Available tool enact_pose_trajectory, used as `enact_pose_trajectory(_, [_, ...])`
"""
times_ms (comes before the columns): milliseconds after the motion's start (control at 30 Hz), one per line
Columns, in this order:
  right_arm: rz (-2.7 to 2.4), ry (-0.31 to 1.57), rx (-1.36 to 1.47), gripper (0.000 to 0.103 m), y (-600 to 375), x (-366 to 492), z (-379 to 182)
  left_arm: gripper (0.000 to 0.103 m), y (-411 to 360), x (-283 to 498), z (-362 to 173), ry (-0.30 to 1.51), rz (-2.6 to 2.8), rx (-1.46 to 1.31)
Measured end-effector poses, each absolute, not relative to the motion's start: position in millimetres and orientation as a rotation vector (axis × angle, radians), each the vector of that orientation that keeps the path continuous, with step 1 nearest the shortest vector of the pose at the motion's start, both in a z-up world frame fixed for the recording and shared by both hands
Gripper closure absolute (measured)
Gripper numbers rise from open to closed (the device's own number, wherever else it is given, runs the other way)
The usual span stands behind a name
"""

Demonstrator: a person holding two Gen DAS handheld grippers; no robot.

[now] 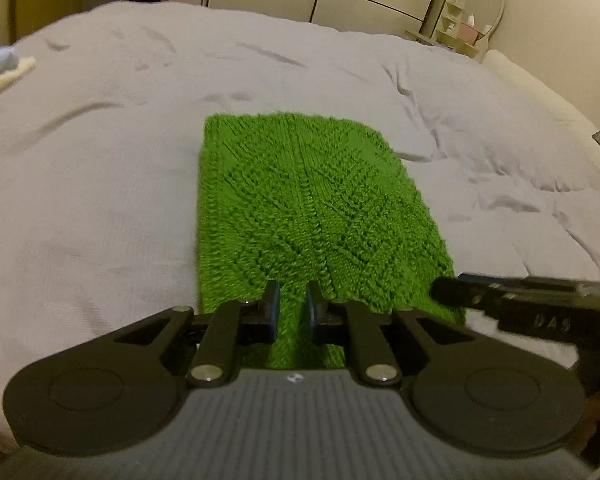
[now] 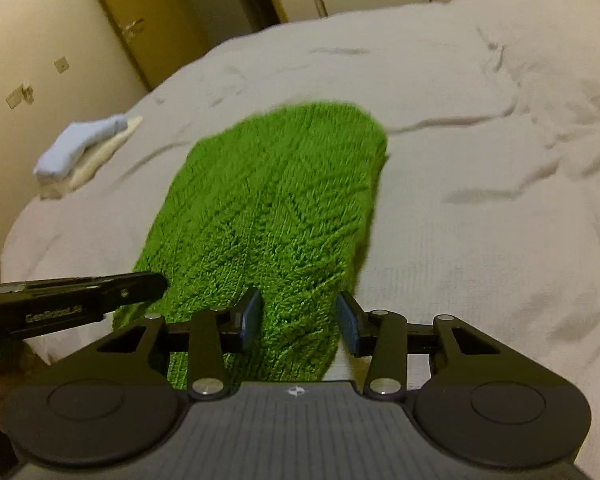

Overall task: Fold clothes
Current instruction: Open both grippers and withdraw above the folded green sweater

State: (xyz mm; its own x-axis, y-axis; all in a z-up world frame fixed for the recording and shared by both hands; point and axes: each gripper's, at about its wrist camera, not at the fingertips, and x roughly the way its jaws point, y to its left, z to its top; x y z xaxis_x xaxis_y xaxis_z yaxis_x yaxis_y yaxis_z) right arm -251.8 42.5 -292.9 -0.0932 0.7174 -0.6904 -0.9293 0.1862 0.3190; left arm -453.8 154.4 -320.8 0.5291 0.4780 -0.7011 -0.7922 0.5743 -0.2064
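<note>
Green knit [image 1: 308, 208] lies flat as a long strip mid-bed [image 1: 100, 200], near end by the bed's near edge; left tongs [image 1: 292, 308] nearly clenched over that end, grip unclear; right tongs [image 2: 298, 316] released astride it, likely to lift both corners

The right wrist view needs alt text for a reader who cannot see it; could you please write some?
A folded green knit garment lies on a pale bedspread, its near end between the right gripper's open jaws. The left gripper reaches in from the left; folded clothes sit farther back.
</note>
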Motion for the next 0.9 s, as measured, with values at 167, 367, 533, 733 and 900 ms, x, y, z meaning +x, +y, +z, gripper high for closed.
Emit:
enact_pose_trajectory(167, [1.433,0.845,-0.262,0.06,20,-259,-268,0.093,132,-466,-318,0.639,0.797,-0.574])
enact_pose_trajectory(367, [1.415,0.869,-0.383,0.06,15,-278,-293,0.092,123,-460,-319,0.719,0.858,-0.572])
enact_pose_trajectory(533, [1.388,0.891,-0.342,0.048,9,-271,-289,0.092,114,-456,-320,0.776,0.906,-0.566])
enact_pose_trajectory(733, [1.375,0.89,-0.332,0.017,-3,-275,-279,0.078,103,-460,-316,0.794,0.943,-0.539])
enact_pose_trajectory(900, [1.347,0.913,-0.352,0.013,-7,-279,-278,0.067,96,-462,-311,0.799,0.963,-0.522])
